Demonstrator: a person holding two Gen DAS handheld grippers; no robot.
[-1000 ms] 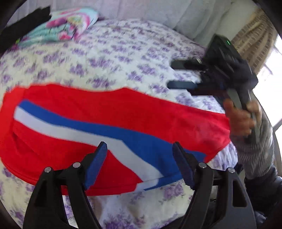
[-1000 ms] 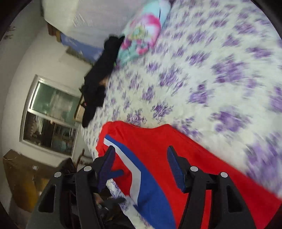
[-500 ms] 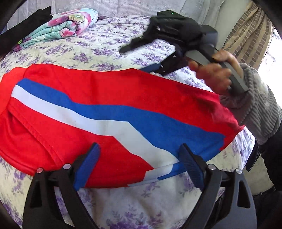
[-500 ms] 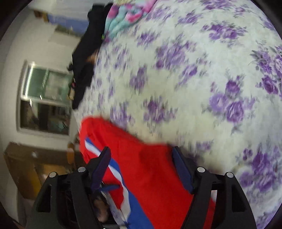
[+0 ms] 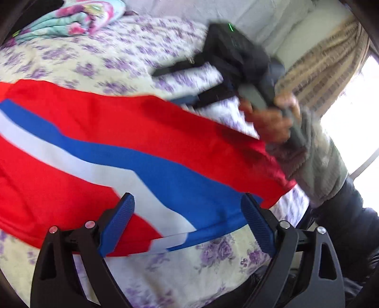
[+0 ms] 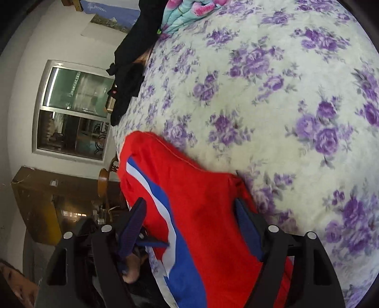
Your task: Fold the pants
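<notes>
Purple-flowered bedding covers the bed (image 6: pixel 272 78), and the red pants (image 5: pixel 146 147) with their blue and white stripe lie spread flat across its near edge, one end close to the person's right hand (image 5: pixel 272 120). A folded floral blanket (image 5: pixel 68 21) and a dark garment (image 6: pixel 132 59) sit well apart at the far side of the bed, clear of the work.

Compared with a second ago, both tools have let go wider. The left hand-held gripper (image 5: pixel 187 225) has spread from a narrower stance and now hangs released over the near hem, its blue pads (image 5: pixel 118 225) straddling the striped part of the cloth without pressing it. The right hand-held gripper (image 6: pixel 189 227) is opening at this moment; red fabric shows between its jaws in the right wrist view, but the pads stand off to either side and nothing is pinched. It has also swung down from above the bed toward the far corner of the pants, as the left wrist view shows it now lower and near that edge.

Judging by this, the pants have just been laid out and smoothed, and no fold is visible yet. Both tools seem to be lining up for fresh grips on one end of the garment, probably to carry it over onto the other. The cloth looks thin and slippery, so a shallow pinch may catch only the top layer.
</notes>
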